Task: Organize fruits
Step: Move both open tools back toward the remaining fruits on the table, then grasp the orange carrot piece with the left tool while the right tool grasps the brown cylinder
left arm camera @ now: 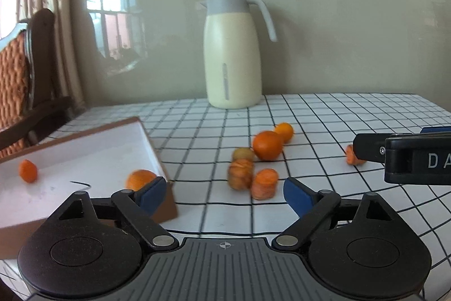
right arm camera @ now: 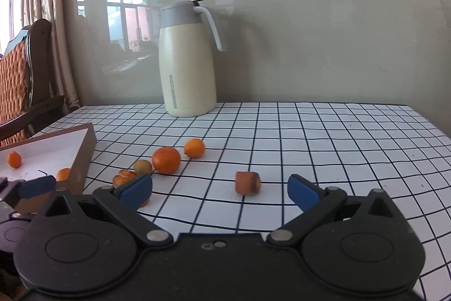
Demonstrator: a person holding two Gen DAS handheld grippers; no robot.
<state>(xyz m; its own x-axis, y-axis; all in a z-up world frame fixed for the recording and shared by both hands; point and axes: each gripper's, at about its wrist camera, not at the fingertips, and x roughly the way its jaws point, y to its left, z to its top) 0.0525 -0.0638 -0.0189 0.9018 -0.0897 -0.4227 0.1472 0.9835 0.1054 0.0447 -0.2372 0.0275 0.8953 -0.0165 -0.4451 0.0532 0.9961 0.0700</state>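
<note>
checked counter (right arm camera: 310, 137) carries cream jug (right arm camera: 187, 66) at back, brown box (left arm camera: 84, 160) at left with two oranges inside. fruit cluster (left arm camera: 253, 162) lies ahead of your left claw (left arm camera: 225, 192), jaws apart, nothing between. carrot chunk (right arm camera: 247, 182) sits just beyond your right claw (right arm camera: 220, 192), jaws apart, empty.

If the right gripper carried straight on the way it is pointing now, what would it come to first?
Most likely the lone carrot chunk, which lies on the checked tablecloth just ahead of the open right gripper, slightly right of centre between its fingers. Nothing else shows in that line, though depth is hard to judge.
</note>
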